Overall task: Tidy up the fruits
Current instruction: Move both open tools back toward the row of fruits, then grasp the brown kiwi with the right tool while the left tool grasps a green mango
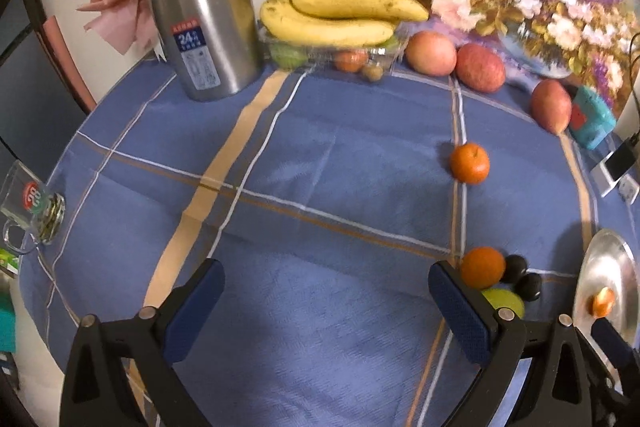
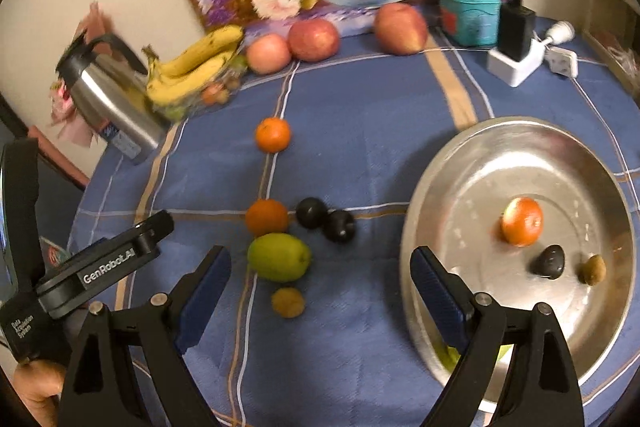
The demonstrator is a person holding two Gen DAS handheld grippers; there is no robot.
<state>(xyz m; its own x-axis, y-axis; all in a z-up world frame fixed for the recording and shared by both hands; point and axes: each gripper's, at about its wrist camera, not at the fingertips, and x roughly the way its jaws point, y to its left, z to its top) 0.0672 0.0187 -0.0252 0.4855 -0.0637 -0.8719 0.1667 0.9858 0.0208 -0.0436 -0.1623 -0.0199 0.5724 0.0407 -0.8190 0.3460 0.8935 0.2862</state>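
Steel tray (image 2: 448,163) at the table's right edge holds an orange, a dark plum and a small brown fruit. Loose cluster mid-table: green fruit (image 2: 279,257), orange (image 2: 266,217), plums. Risk: a nudge rolls round fruit away. My right gripper (image 2: 320,291) and left gripper (image 1: 326,311) both spread wide, empty, touching nothing.

Left tongs (image 1: 326,311) wide open, nothing between pads, above blue checked table (image 1: 320,167). Orange (image 1: 482,267) just beside right pad, touching 2 dark plums (image 1: 522,277); green fruit (image 1: 506,301) below. Second orange (image 1: 469,163) alone mid-table. Bananas (image 1: 340,15), 3 apples (image 1: 478,67), steel jug (image 1: 204,11) at far edge. Metal plate (image 1: 608,267) at right.
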